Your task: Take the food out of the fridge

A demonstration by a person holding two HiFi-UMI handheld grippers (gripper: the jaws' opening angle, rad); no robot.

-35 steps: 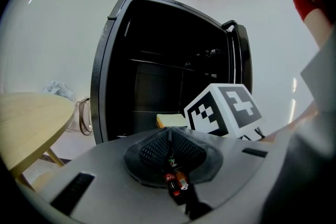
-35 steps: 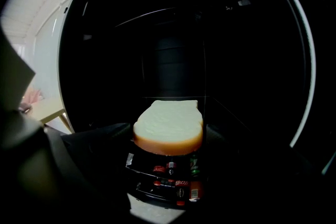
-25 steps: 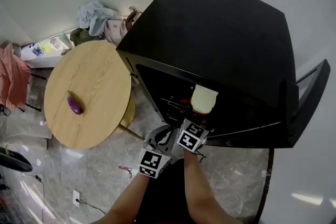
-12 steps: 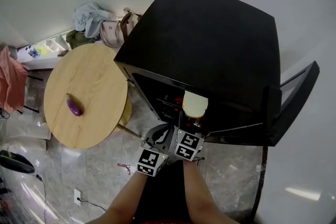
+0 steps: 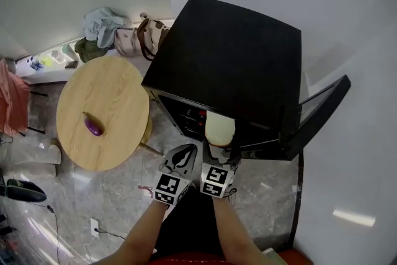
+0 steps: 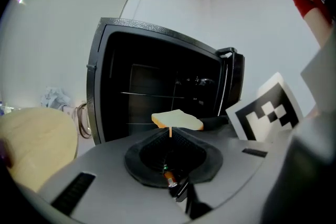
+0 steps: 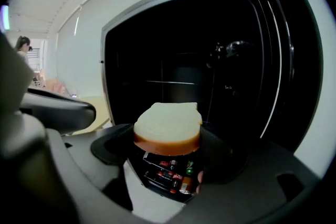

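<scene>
Eggplant [image 5: 93, 126] on table [image 5: 115, 90] at 9 o'clock. Left gripper [image 6: 170, 132] empty, jaws pressed together. Right gripper [image 7: 168, 140] pinching bread slice [image 7: 167, 122] at mouth of open fridge [image 5: 229, 59], 12 o'clock. Risk of soft slice slipping out through slack grip or hasty swing

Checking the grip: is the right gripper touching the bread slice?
Touching. In the right gripper view, the right gripper clamps the bread slice between its jaws.

Home corner, lived-in and casual

Black mini fridge [image 5: 236, 65], round wooden tabletop [image 5: 108, 105], clothes [image 5: 99, 23] and handbag [image 5: 138, 39] heaped against the wall.
</scene>
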